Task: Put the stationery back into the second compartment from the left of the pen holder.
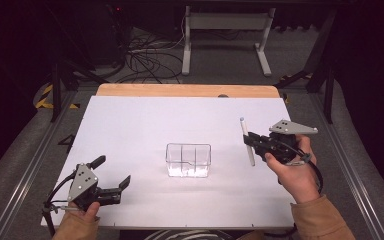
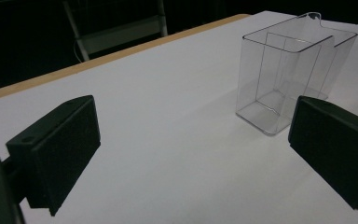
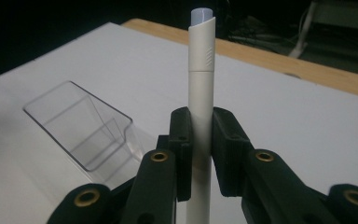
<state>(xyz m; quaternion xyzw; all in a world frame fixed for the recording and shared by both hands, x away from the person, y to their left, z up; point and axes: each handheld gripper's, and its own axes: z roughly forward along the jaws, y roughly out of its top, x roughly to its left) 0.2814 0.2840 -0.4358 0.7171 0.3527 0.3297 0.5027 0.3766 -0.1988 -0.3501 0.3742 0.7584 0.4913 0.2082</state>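
Right hand-held gripper [image 3: 200, 140] clamps white pen [image 3: 200, 93] at 3 o'clock of clear box [image 1: 188, 160]; left hand-held gripper [image 1: 111, 175] gapes, holding nothing.

Only the clear organizer [image 1: 188, 160] apparently interrupts the open white tabletop [image 1: 145, 125].

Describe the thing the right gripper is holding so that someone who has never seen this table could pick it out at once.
Start at the white table top and go to its right side, where a hand holds the right gripper above the surface. Clamped between its black jaws is a slim white pen. It is the one thin, opaque stick here; the clear divided container stands apart at the table's middle.
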